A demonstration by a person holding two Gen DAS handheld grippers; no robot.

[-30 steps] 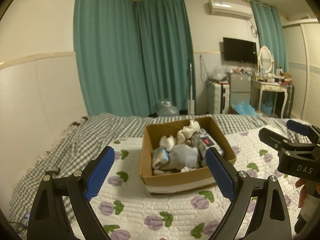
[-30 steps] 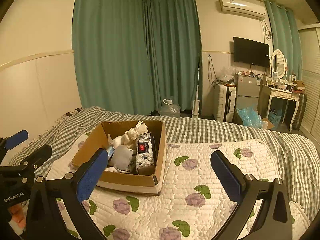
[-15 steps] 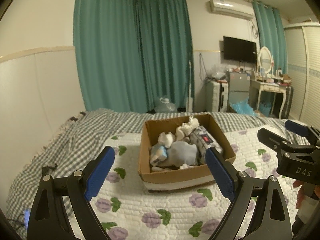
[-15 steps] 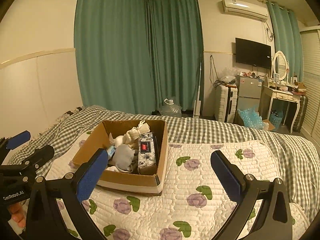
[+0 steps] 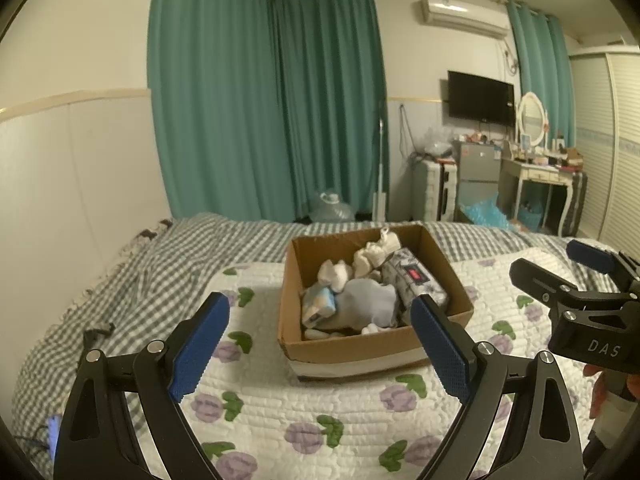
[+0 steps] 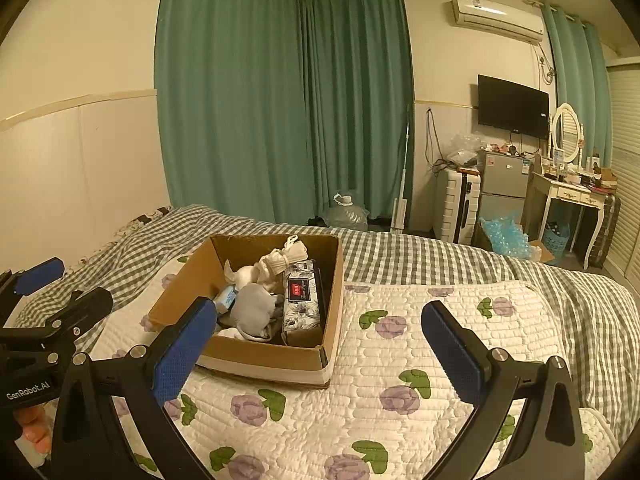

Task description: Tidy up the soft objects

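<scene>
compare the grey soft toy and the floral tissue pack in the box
The grey soft toy is plain, rounded and slumped; the floral tissue pack is patterned, boxy, with a red label. The toy lies mid-box; the pack lies along the right wall. Both sit inside the cardboard box.

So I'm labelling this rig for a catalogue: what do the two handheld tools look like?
Both the left tool and the right tool have black frames with silver screw heads and two fingers faced with textured blue pads. White lettering marks their sides: DAS on the right one, GenRobot.AI on the left.
</scene>
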